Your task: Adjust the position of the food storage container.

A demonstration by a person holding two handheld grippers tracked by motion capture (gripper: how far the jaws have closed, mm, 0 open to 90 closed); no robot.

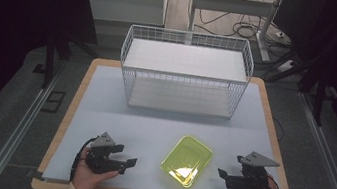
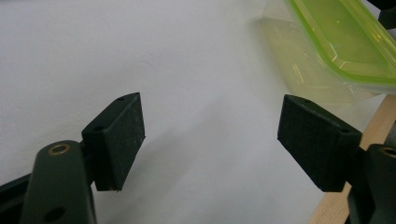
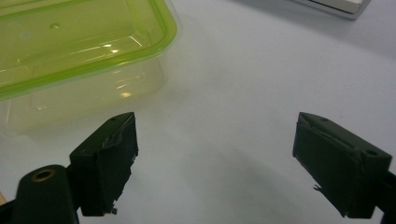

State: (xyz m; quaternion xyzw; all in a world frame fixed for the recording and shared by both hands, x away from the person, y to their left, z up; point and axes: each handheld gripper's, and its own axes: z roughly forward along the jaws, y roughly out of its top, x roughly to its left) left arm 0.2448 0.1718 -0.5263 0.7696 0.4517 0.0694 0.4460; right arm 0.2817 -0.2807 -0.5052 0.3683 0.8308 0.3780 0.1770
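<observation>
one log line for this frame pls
left gripper: open, empty | right gripper: open, empty | green container: between them, untouched | wire basket: behind

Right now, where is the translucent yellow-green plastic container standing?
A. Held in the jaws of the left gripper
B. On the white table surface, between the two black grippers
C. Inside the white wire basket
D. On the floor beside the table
B: in the high view the yellow-green plastic container rests on the white table surface, with the left gripper and the right gripper on either side, both open and empty; the white wire basket stands farther back.
</observation>
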